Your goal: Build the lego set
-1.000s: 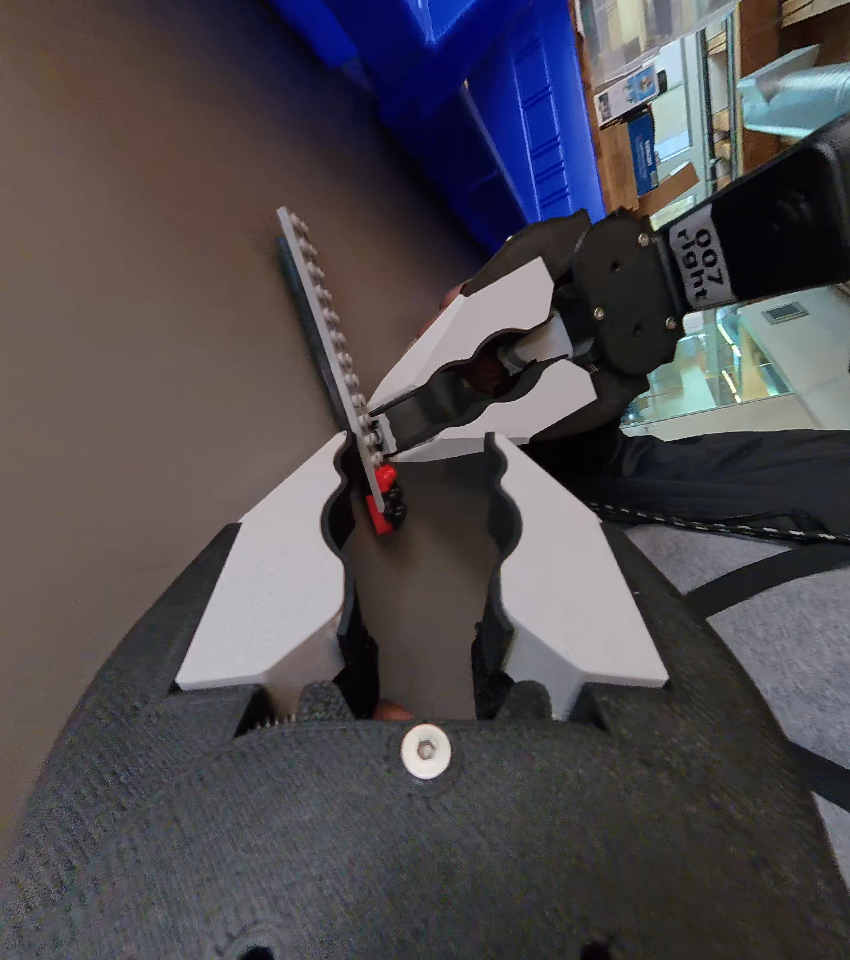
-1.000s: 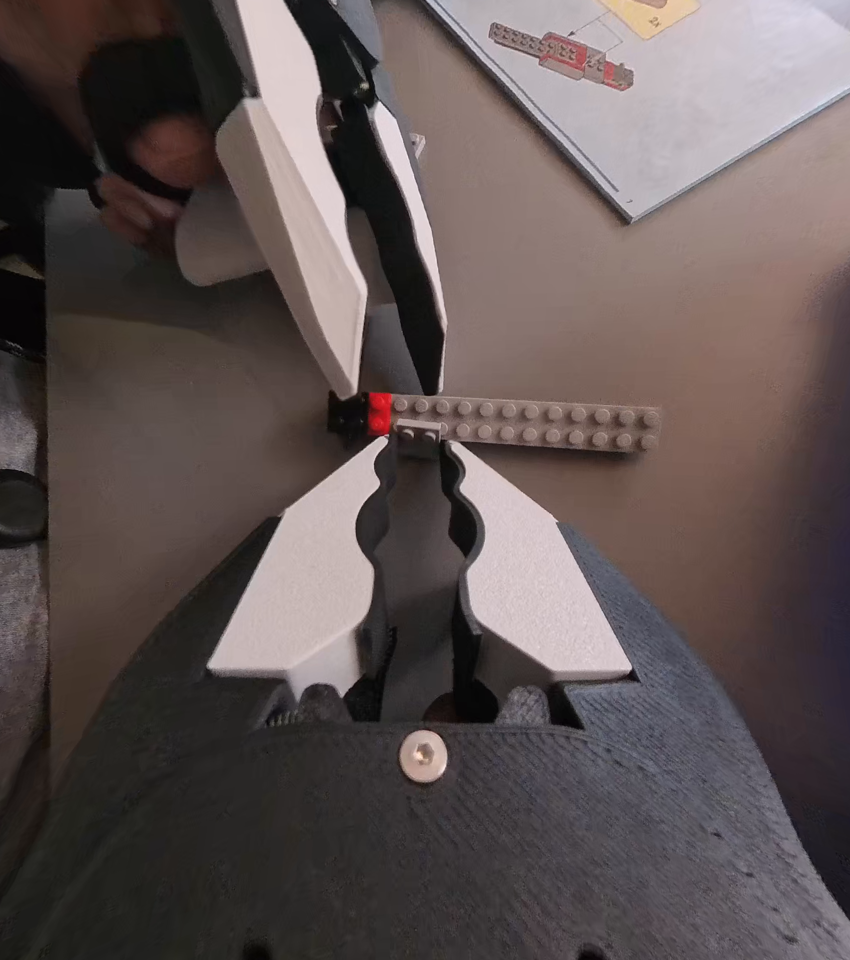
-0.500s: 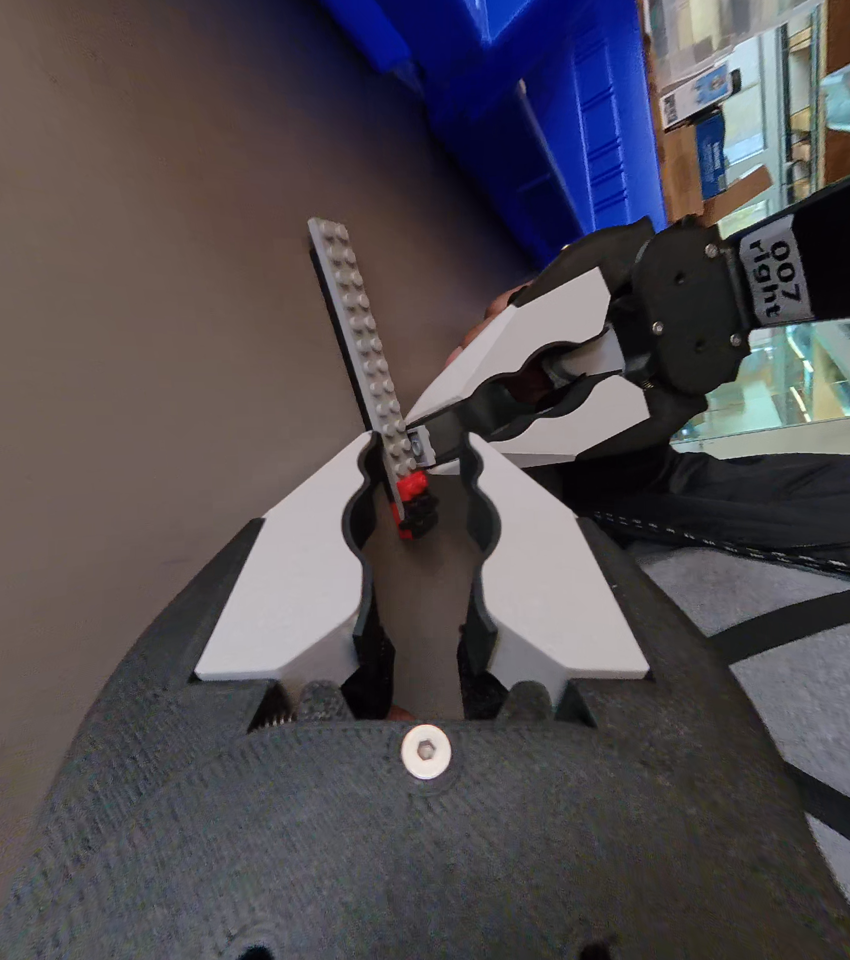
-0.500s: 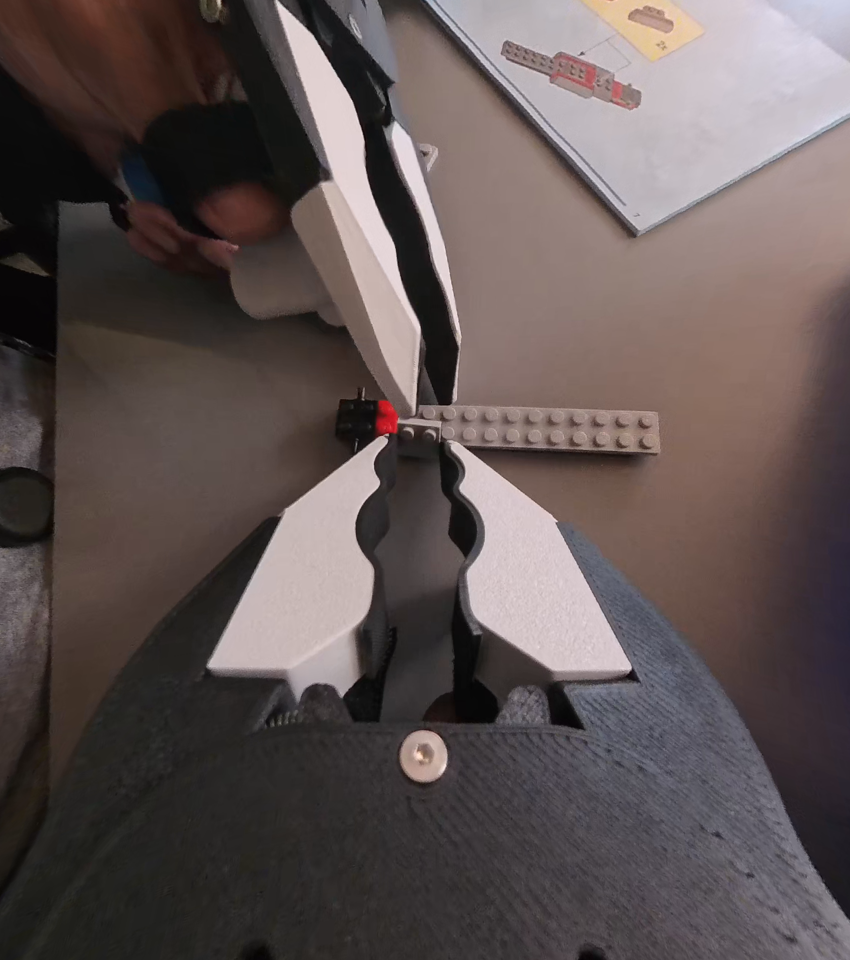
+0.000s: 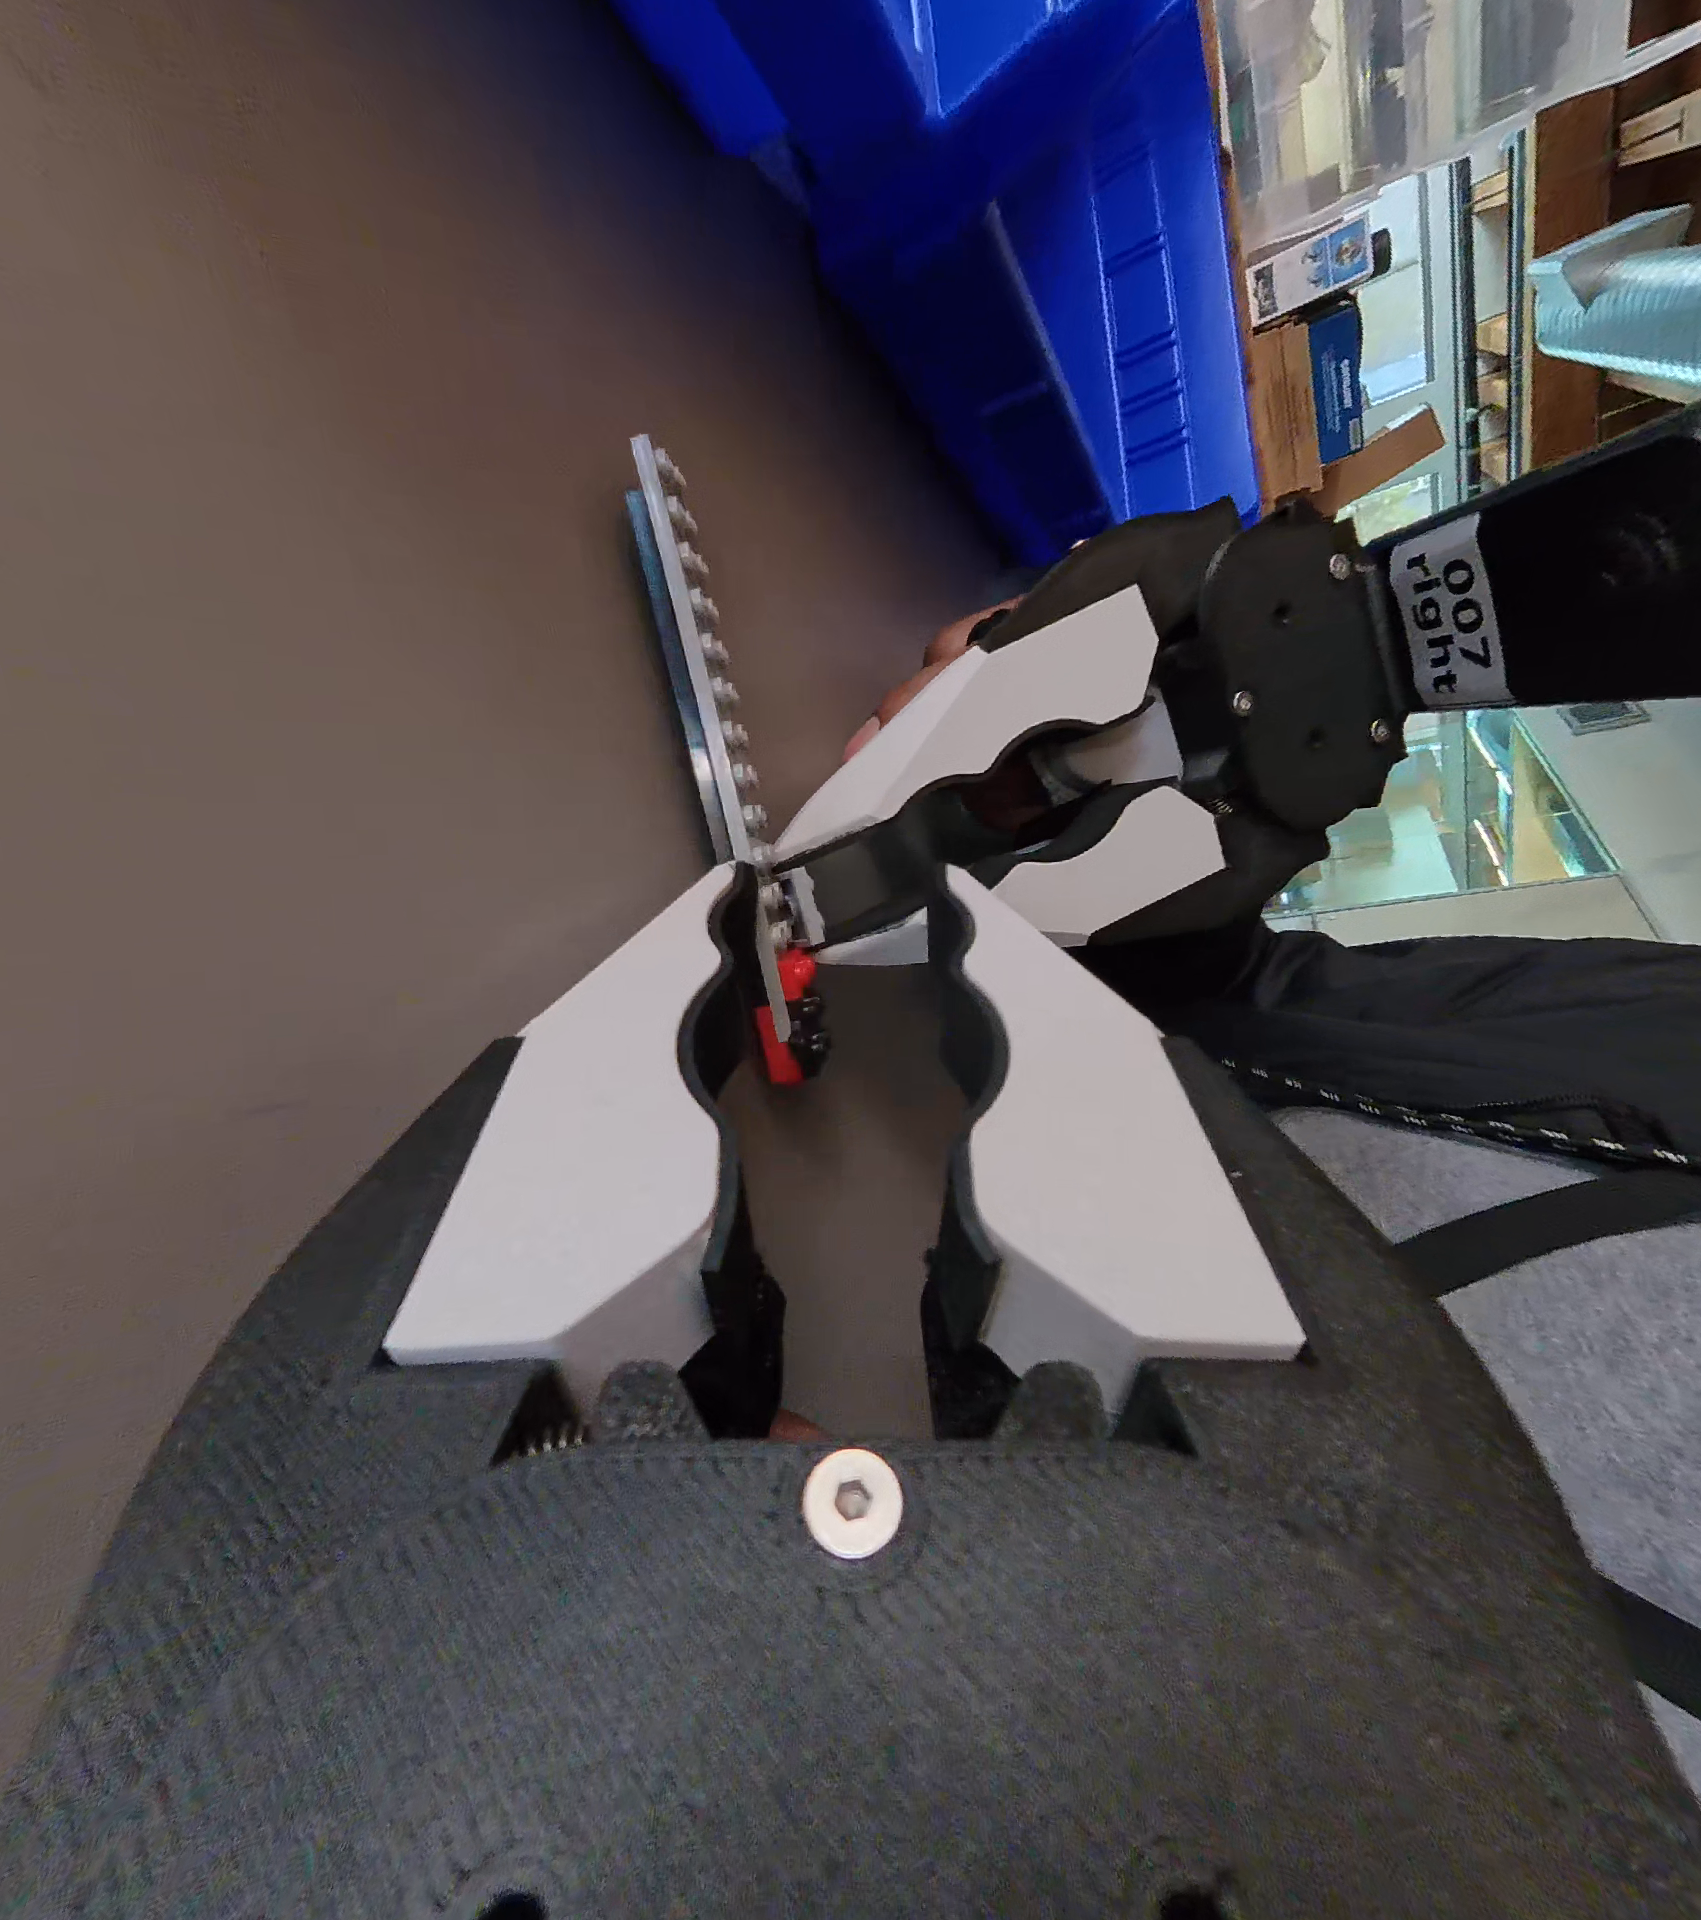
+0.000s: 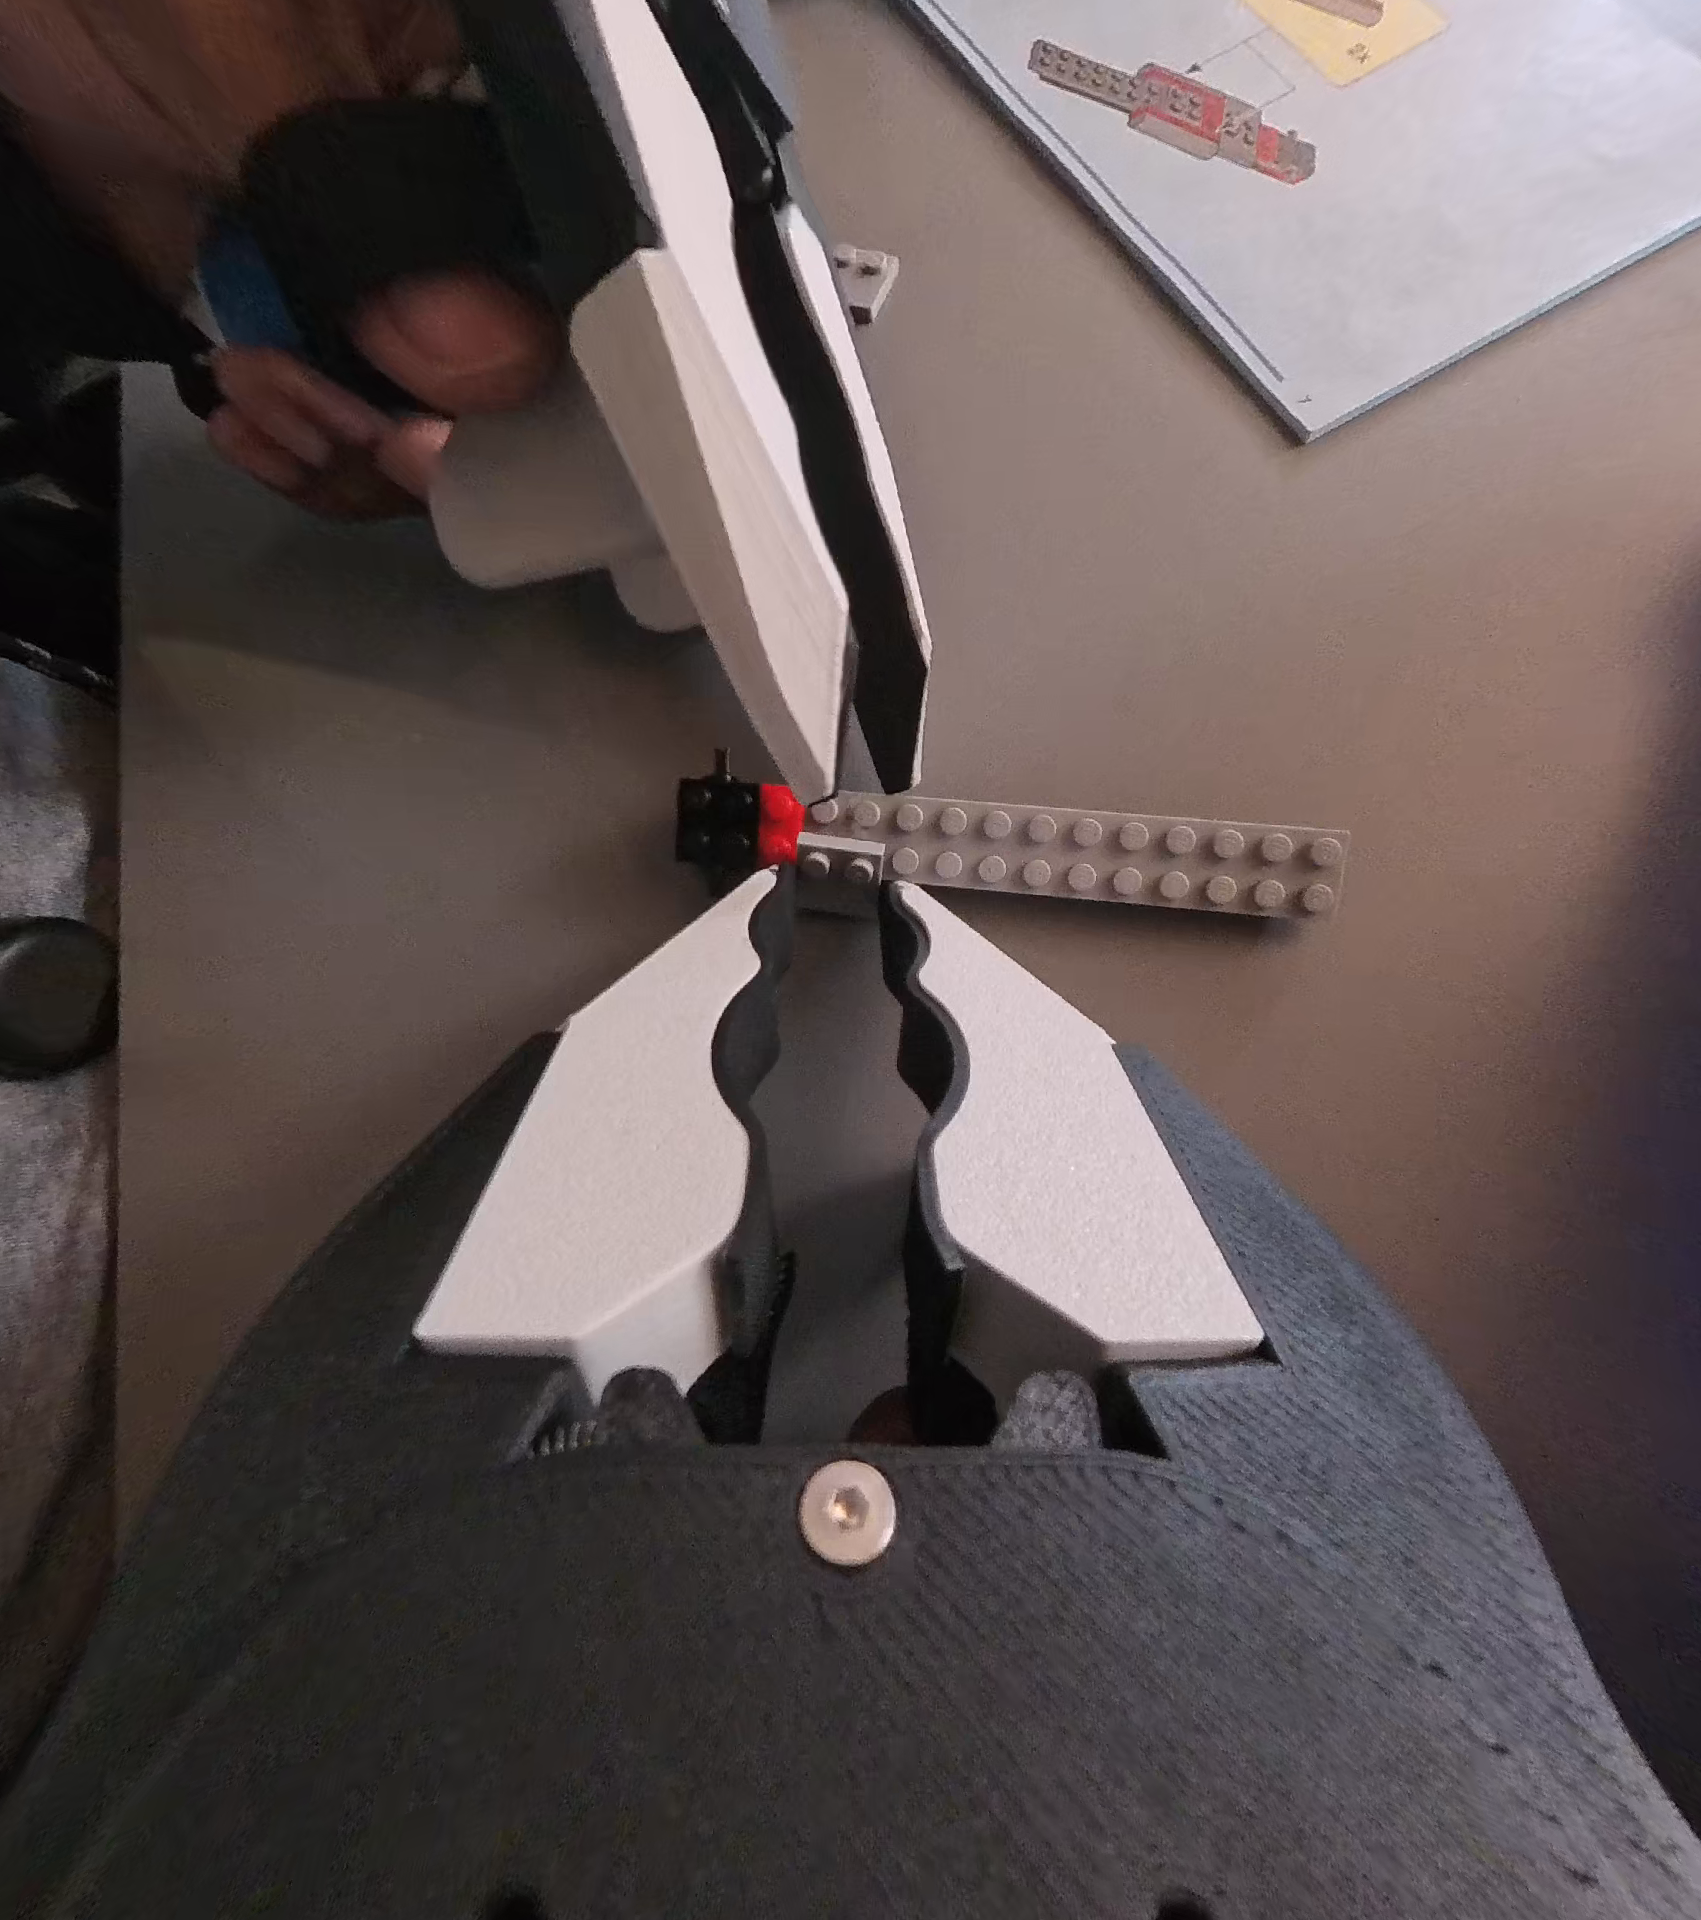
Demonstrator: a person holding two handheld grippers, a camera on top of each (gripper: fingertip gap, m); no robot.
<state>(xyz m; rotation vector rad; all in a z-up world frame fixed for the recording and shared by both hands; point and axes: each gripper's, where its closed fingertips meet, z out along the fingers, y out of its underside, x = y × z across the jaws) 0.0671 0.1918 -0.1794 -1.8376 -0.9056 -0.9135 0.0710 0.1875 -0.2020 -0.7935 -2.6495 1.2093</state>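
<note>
long plate (image 6: 1074, 857) lay flat on desk (image 6: 1241, 644) | small brick (image 6: 841, 864) on its left end | booklet (image 6: 1448, 208) behind, right | loose piece (image 6: 867, 278) behind

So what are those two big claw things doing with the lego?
A person is building a lego set with a gripper in each hand. The right gripper pinches a small grey piece and holds it against the long grey plate, next to the red piece and black piece at its end. The left gripper is open around that same end, one of its fingers against the plate. The instruction booklet lies on the table nearby.
</note>
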